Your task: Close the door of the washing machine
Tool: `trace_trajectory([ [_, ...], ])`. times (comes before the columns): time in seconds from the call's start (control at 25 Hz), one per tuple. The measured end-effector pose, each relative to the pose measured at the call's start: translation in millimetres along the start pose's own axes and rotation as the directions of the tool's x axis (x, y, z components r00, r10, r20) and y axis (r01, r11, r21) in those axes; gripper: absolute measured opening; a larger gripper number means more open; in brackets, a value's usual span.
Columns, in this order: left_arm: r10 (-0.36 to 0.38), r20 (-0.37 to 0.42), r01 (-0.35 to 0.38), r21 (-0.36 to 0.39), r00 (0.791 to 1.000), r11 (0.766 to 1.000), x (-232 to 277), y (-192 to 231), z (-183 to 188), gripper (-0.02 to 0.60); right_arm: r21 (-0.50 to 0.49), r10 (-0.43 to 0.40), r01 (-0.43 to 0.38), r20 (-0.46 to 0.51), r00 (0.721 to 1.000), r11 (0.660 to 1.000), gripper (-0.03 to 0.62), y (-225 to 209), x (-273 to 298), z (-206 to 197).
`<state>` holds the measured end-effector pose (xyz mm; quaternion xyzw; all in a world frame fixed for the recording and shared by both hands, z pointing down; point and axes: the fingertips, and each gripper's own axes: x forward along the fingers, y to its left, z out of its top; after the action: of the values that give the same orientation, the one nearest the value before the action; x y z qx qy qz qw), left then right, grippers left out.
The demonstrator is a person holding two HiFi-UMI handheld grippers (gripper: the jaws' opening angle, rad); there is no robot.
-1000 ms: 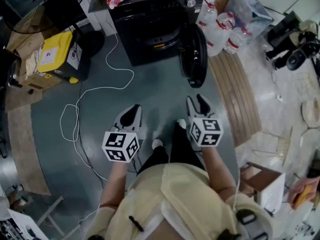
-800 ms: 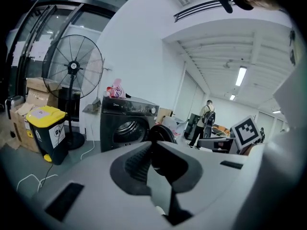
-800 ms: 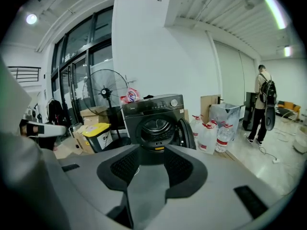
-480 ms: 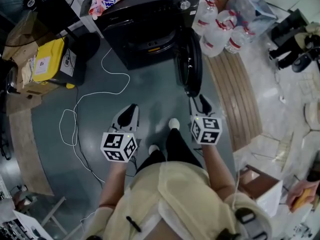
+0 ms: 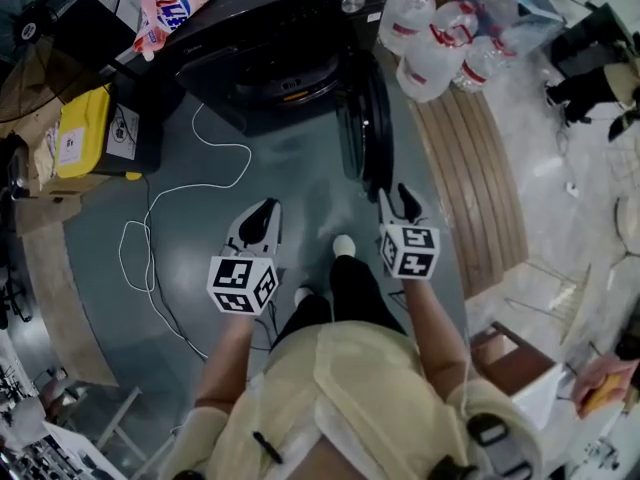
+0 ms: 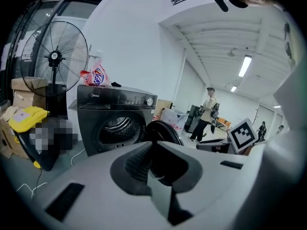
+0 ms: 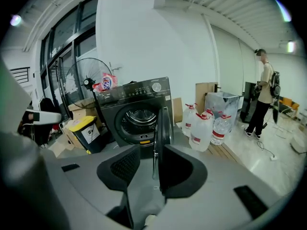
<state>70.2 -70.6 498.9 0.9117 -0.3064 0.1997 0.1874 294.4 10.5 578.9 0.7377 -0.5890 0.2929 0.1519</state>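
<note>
Two grippers sit at the middle of the head view, both with jaws spread and nothing between them. The left gripper (image 5: 258,223) hangs over the grey floor (image 5: 300,183). The right gripper (image 5: 397,206) is just below the lower end of the door (image 5: 374,138), and whether it touches cannot be told. The door stands wide open at upper centre, seen edge-on, swung out from the right side of the black washer (image 5: 300,13) at the top of the frame, with the drum (image 5: 272,73) exposed. In the right gripper view the door's edge shows through the gap between the jaws. Water bottles (image 5: 435,38) cluster at the upper right, a yellow bin (image 5: 82,133) stands at the left, and a white cable (image 5: 165,203) loops across the floor.
</note>
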Motion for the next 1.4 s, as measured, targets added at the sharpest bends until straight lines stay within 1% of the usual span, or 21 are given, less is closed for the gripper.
trace_trajectory([
  [0.2,0.017,-0.019,-0.017,-0.005,1.0,1.0,30.6,7.6,-4.3,0.017,-0.012,-0.003,0.002,-0.049,0.999,1.0,0.133,-16.8,32.4,-12.2],
  [0.36,0.027,-0.044,-0.028,-0.017,0.999,0.999,49.6,13.3,-12.1,0.017,-0.03,-0.005,0.002,-0.096,0.995,1.0,0.133,-28.7,54.6,-29.5],
  [0.56,0.063,-0.046,-0.065,-0.042,0.997,0.997,67.9,23.7,-15.8,0.017,-0.04,0.017,-0.023,-0.155,0.988,0.999,0.133,-36.8,75.8,-48.7],
  [0.72,0.078,-0.066,-0.081,-0.041,0.995,0.996,81.0,27.5,-19.5,0.017,-0.072,0.017,-0.032,-0.203,0.979,0.997,0.133,-43.2,89.2,-59.4],
  [0.96,0.105,-0.077,-0.109,-0.049,0.992,0.993,86.6,31.9,-19.6,0.017,-0.088,0.065,-0.091,-0.264,0.962,0.992,0.133,-31.5,94.4,-59.7],
  [1.16,0.133,-0.074,-0.138,-0.054,0.988,0.989,83.5,35.7,-17.0,0.017,-0.122,0.072,-0.107,-0.265,0.961,0.987,0.132,-33.4,95.9,-60.9],
  [1.4,0.17,-0.066,-0.174,-0.072,0.983,0.982,73.4,39.3,-17.3,0.017,-0.132,0.084,-0.125,-0.283,0.955,0.983,0.132,-28.2,97.2,-62.0],
])
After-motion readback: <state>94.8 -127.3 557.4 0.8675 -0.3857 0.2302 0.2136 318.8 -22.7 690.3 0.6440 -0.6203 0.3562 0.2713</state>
